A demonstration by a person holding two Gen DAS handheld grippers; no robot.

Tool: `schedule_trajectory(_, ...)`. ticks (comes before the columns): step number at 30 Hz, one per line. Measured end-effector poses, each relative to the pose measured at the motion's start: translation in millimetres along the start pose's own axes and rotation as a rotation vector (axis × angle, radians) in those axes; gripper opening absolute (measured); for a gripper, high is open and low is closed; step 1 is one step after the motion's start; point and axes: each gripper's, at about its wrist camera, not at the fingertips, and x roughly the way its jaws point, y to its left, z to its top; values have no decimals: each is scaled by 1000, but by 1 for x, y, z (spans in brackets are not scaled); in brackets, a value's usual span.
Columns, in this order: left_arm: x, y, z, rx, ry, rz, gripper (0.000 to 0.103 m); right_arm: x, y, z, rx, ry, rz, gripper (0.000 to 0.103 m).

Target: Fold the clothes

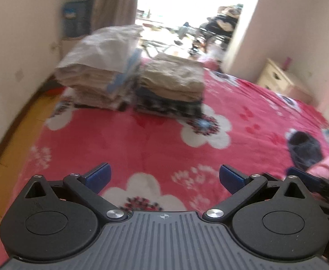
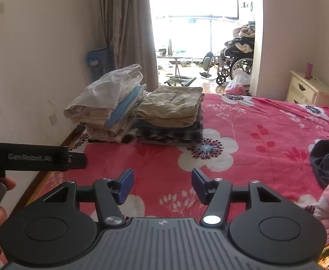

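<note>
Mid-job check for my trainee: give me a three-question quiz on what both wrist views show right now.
1. True or false: the right gripper is shut on a garment.
2. Multiple choice: what tops the right-hand stack of folded clothes? A) a khaki garment B) a pink jacket C) a blue towel
3. Short answer: where does the unfolded dark garment lie relative to the two stacks?

Key
1. False. Both it and the left gripper have fingers apart, with nothing between them, over the red floral blanket.
2. A.
3. On the blanket, nearer the camera and well to the right, apart from both this stack and the pale stack.
</note>
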Motion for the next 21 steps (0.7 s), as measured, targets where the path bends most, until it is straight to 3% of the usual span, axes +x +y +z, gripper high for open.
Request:
schedule_trajectory(8,-18,5,5,-33,-90,158,103,2,12,4,-24,24,-1,72)
schedule_trajectory(21,-28,33,-15,-138,-91,339,103,-2,40,-6,-8,40,28,96)
